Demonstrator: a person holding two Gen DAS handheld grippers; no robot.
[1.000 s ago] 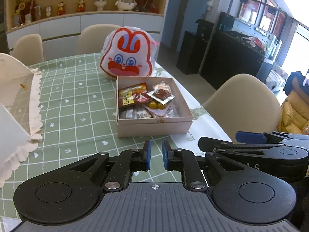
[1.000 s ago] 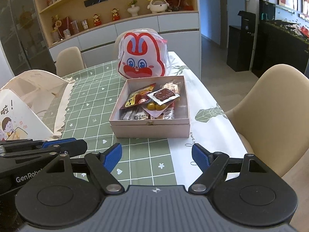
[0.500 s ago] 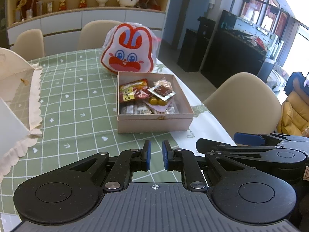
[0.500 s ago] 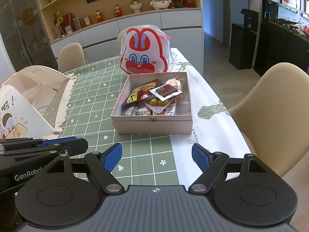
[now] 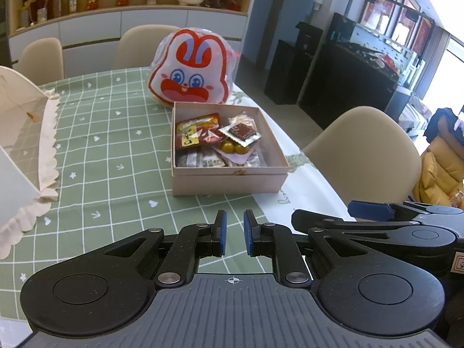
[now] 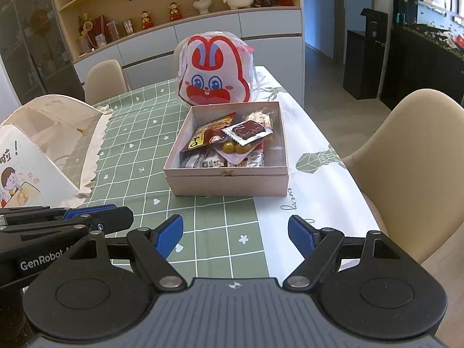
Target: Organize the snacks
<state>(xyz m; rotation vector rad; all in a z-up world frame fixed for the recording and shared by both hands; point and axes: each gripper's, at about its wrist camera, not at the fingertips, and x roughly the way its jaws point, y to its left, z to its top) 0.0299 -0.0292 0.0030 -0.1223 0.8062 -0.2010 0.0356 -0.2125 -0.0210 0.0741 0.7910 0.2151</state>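
Observation:
A shallow pink box (image 5: 229, 178) (image 6: 229, 184) sits on the green checked tablecloth and holds several wrapped snacks, among them a red and yellow packet (image 5: 195, 134) and a dark square packet (image 6: 248, 130). Behind it stands a red and white rabbit bag (image 5: 190, 69) (image 6: 216, 72). My left gripper (image 5: 233, 233) is nearly shut and empty, short of the box. My right gripper (image 6: 235, 235) is open and empty, also short of the box. Each gripper shows at the edge of the other's view.
A white frilled food cover (image 5: 26, 145) (image 6: 43, 145) lies on the table's left. Beige chairs stand at the right (image 5: 368, 150) (image 6: 417, 156) and far side (image 5: 43, 58). The table's right edge (image 6: 342, 174) runs close to the box.
Both grippers have drawn slightly back and up from the box, which sits a little lower in view. Jaw openings are unchanged.

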